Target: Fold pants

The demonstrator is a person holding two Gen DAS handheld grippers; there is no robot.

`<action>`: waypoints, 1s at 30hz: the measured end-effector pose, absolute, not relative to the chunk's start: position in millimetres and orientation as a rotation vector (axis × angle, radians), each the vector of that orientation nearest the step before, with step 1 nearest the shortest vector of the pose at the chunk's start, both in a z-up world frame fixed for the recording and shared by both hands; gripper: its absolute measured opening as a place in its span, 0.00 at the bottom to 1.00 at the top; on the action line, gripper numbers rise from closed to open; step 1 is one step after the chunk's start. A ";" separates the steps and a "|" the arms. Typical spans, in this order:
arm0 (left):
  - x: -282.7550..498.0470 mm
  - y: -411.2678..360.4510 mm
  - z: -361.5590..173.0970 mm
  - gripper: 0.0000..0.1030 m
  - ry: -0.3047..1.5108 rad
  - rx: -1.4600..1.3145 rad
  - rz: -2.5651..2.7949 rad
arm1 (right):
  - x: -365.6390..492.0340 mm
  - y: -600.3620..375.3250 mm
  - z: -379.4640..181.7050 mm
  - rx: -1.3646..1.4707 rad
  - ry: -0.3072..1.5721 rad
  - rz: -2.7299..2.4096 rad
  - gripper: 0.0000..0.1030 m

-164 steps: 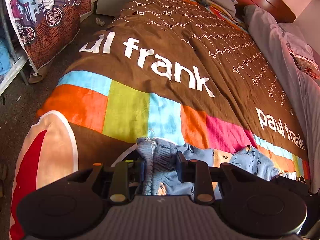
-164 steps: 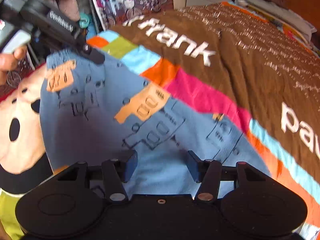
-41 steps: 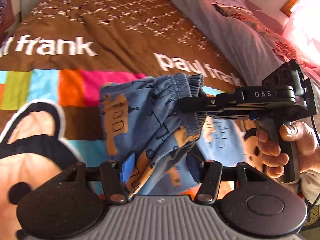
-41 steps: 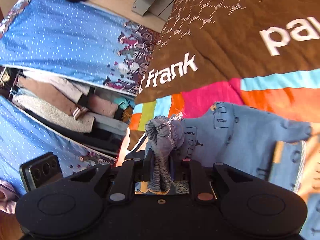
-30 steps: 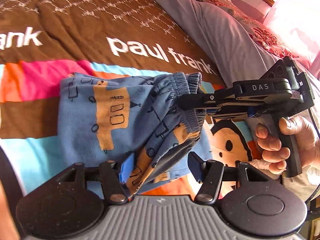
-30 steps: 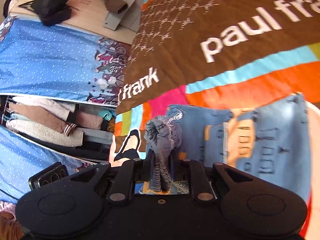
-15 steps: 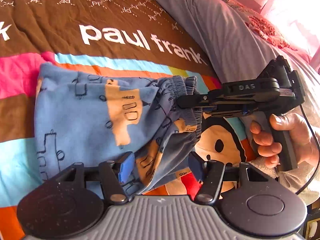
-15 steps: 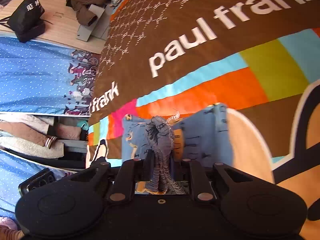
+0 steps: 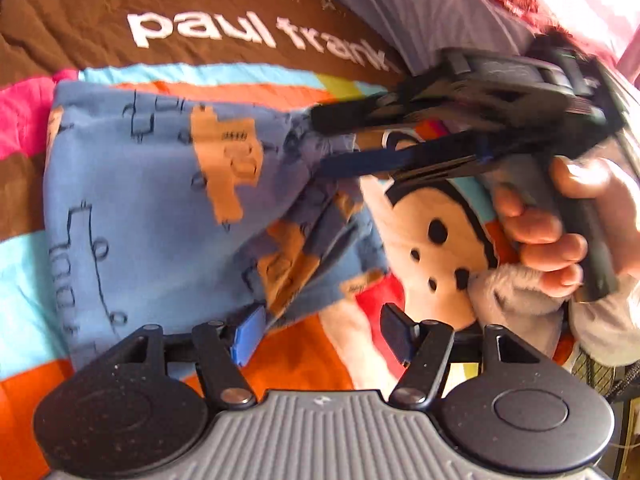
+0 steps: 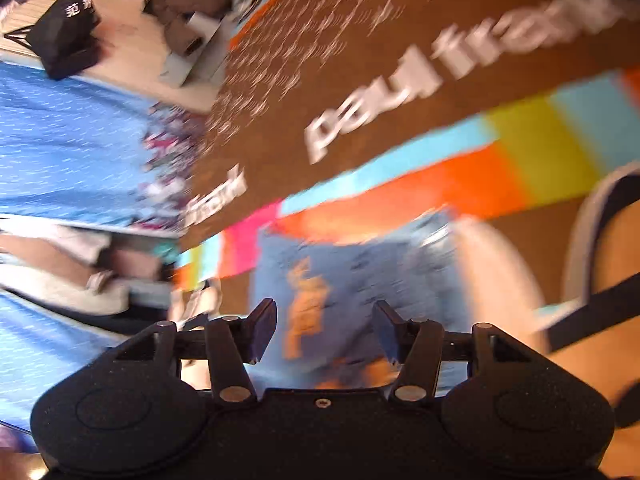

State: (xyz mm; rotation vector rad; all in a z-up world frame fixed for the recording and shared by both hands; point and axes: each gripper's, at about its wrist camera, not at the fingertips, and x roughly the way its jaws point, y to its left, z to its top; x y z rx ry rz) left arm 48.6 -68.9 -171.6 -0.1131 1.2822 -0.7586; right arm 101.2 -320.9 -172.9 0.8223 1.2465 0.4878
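Note:
The blue pants (image 9: 160, 200) with orange and dark prints lie folded on the bed cover, also in the right wrist view (image 10: 344, 292). My left gripper (image 9: 320, 334) is open and empty, just in front of the pants' near edge. My right gripper (image 10: 324, 330) is open and empty above the pants. In the left wrist view the right gripper (image 9: 328, 144) shows from the side, jaws parted at the pants' right edge, blurred by motion. A hand (image 9: 560, 232) holds it.
The pants lie on a brown bed cover (image 9: 80, 20) with white lettering, coloured blocks and a monkey face (image 9: 436, 236). A grey quilt (image 9: 440, 0) lies at the far right. Shelves with folded cloth (image 10: 80, 264) and blue curtains (image 10: 60, 152) stand beside the bed.
My right gripper has opened and let go of the waistband; the pants have dropped onto the cover. The right gripper is pulling away fast. My left gripper stays open.

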 end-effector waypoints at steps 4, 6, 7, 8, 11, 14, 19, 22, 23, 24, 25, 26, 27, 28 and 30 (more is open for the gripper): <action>38.9 -63.2 -170.1 0.67 1.287 -0.070 -0.776 | 91.6 -331.7 -211.7 0.857 1.378 0.435 0.33; 33.1 -60.1 -165.9 0.67 1.274 -0.046 -0.790 | 77.0 -352.9 -209.1 0.870 1.378 0.387 0.27; 30.6 -57.7 -163.2 0.67 1.267 -0.035 -0.795 | 70.1 -360.1 -202.1 0.853 1.369 0.386 0.27; 29.3 -54.6 -159.6 0.67 1.255 -0.029 -0.797 | 65.1 -362.6 -194.2 0.833 1.371 0.386 0.41; 35.8 -39.7 -147.3 0.67 1.216 -0.080 -0.764 | 62.2 -354.7 -165.1 0.781 1.299 0.439 0.75; 55.8 -27.8 -146.4 0.72 1.204 -0.146 -0.678 | 87.1 -337.6 -159.6 0.860 1.199 0.504 0.75; 79.7 -32.1 -165.6 0.72 1.244 -0.110 -0.598 | 130.0 -313.2 -198.4 0.942 1.182 0.523 0.73; 84.0 -34.5 -172.8 0.72 1.256 -0.091 -0.575 | 132.1 -321.4 -202.0 0.796 1.177 0.391 0.42; 83.9 -33.6 -173.9 0.72 1.258 -0.093 -0.572 | 129.3 -323.4 -195.8 0.770 1.144 0.374 0.43; 84.1 -33.2 -174.4 0.72 1.258 -0.099 -0.570 | 125.5 -323.5 -187.3 0.746 1.105 0.372 0.48; 82.6 -33.1 -175.9 0.72 1.258 -0.116 -0.568 | 121.4 -321.9 -179.2 0.717 1.071 0.373 0.60; 81.9 -32.8 -176.0 0.72 1.257 -0.118 -0.568 | 117.1 -319.7 -171.1 0.691 1.045 0.374 0.69; 81.2 -32.3 -176.1 0.72 1.257 -0.118 -0.568 | 112.1 -319.5 -164.2 0.672 1.021 0.373 0.73; 80.4 -31.8 -175.6 0.72 1.257 -0.117 -0.568 | 107.8 -319.5 -158.8 0.665 1.004 0.373 0.77; 79.0 -30.1 -172.0 0.72 1.255 -0.118 -0.568 | 100.7 -320.7 -149.2 0.652 0.986 0.359 0.76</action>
